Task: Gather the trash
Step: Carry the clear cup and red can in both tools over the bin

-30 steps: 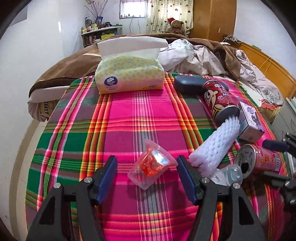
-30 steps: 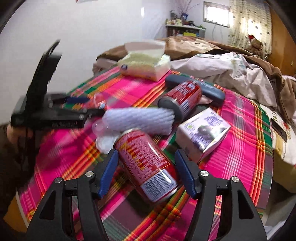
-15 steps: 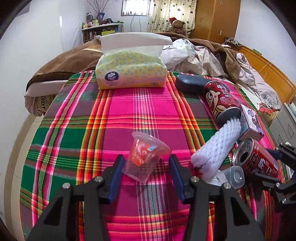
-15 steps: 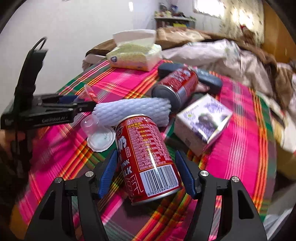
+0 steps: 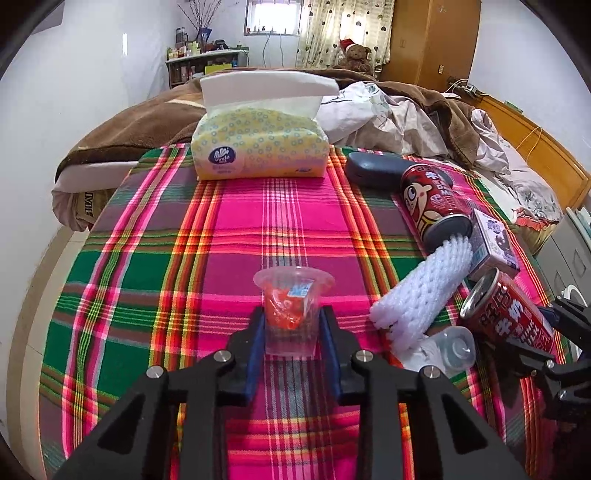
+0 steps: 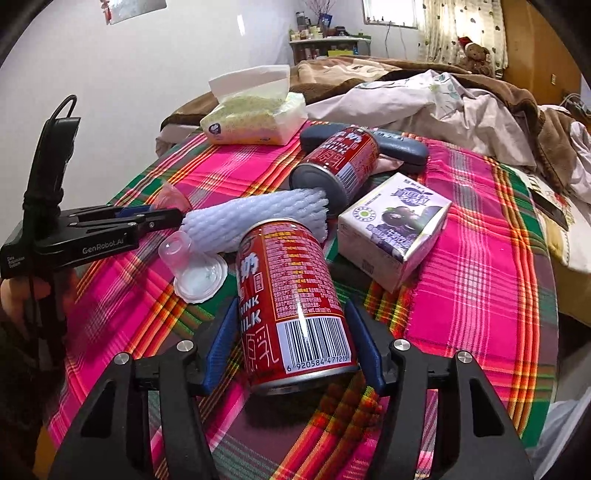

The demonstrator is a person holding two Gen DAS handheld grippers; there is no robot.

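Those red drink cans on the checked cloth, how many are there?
2. One red can lies between the right gripper fingers, nearest the camera. The other can lies on its side farther back, against the dark case. Any others would be hidden.

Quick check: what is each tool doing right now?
Left tool: has just closed on the plastic cup.
Right tool: closing around the red can, grip unclear.

A yellow tissue pack [image 5: 260, 147] stands at the far edge of the plaid tablecloth [image 5: 147, 266]. A dark glasses case [image 5: 373, 170] lies near it. Behind, a teddy bear [image 5: 355, 55] sits by the curtain [image 5: 332, 29].
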